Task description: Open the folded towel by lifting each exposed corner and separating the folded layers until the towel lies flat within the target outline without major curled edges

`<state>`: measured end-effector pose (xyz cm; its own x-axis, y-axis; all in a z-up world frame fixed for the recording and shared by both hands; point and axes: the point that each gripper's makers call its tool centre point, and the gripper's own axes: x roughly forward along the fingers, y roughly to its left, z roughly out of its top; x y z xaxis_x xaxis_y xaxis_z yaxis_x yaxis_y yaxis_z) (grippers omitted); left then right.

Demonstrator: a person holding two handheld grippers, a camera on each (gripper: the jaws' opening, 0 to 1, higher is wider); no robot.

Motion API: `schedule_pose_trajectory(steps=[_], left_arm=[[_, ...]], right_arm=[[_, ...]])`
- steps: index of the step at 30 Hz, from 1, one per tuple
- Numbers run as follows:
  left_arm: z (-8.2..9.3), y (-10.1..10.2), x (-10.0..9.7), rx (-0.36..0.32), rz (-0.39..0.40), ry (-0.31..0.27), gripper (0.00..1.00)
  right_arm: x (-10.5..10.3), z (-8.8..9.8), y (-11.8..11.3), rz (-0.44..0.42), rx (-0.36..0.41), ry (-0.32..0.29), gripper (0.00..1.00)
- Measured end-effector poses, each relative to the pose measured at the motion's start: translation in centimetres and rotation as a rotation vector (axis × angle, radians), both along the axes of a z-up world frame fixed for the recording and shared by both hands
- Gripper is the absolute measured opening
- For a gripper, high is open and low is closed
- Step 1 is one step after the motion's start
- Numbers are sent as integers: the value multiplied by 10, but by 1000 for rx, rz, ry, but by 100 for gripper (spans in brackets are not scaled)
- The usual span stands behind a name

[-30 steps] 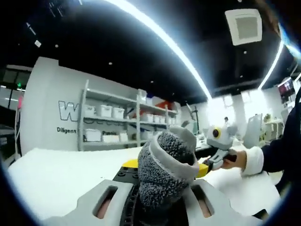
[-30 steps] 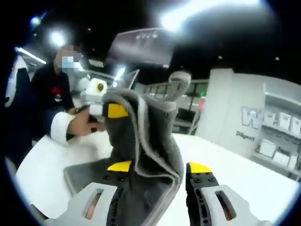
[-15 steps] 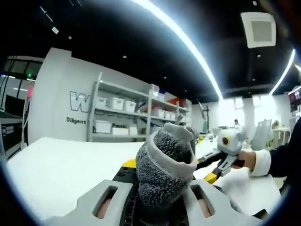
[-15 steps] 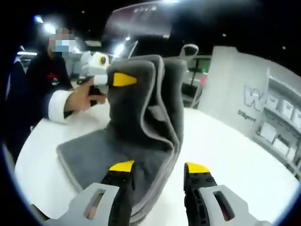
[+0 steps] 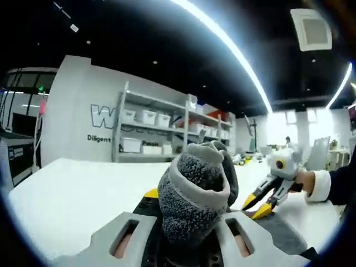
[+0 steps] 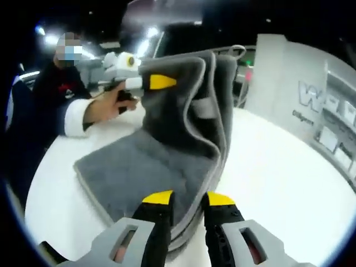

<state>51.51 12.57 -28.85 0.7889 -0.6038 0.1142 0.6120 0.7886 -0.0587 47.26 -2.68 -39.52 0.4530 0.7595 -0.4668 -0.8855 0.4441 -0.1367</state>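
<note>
Towel (image 6: 161, 139) half on the table (image 6: 289, 183), far corner lifted. Left gripper (image 6: 158, 82) clamped on that corner. Right gripper (image 6: 186, 199) narrowly parted over near hem, contact unclear. Soft, light, limp: pinch corners at the hem.

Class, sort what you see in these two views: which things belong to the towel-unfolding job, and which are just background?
Part of the job:
- grey towel
- left hand-held gripper, clamped on a raised part of the towel
- right hand-held gripper, jaws closing around the towel's near edge
- white table

Just background:
- shelving with white bins
- lettered wall
- ceiling light strip
</note>
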Motion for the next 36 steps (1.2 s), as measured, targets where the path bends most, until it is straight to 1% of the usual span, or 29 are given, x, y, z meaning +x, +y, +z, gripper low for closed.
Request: schedule_pose_trajectory(steps=[2,4,6,10,14,17,19,22,24,27,29,31,33,36], left_arm=[[-4,3,5,33,26,-14,11],[-7,4,8,44,38,-10,11],[-11,7,11,39,48,3,11],[-16,12,15,12,69,36,11],[-16,14,16,-1,76,44,11],[-18,13,16,1,80,50,11],[-22,15,18,18,100,56,11],[-24,16,19,4,97,78,11],[-27,18,21,7,107,89,11],[-34,20,23,12,116,102,11],[-36,24,25,-8,118,123,11],[-34,30,31,-17,121,130,12],[-34,30,32,-18,123,132,12],[-37,33,39,0,141,133,13]], right_arm=[[-1,-2,0,-3,2,14,15],[-3,-5,-1,-4,5,41,13],[-5,-8,-1,-4,5,62,12],[-7,-8,-1,-4,4,68,12],[-9,-8,-2,-4,-2,76,12],[-10,-8,-4,3,-10,71,12],[-13,-7,-5,28,-27,50,12],[-15,-4,-8,37,-34,50,13],[-15,-2,-10,37,-33,47,15],[-13,-3,-12,29,-34,53,15],[-13,-4,-14,28,-37,57,15],[-12,-5,-16,20,-27,73,15],[-12,-10,-17,6,-15,113,15],[-12,-15,-17,-11,5,159,14]])
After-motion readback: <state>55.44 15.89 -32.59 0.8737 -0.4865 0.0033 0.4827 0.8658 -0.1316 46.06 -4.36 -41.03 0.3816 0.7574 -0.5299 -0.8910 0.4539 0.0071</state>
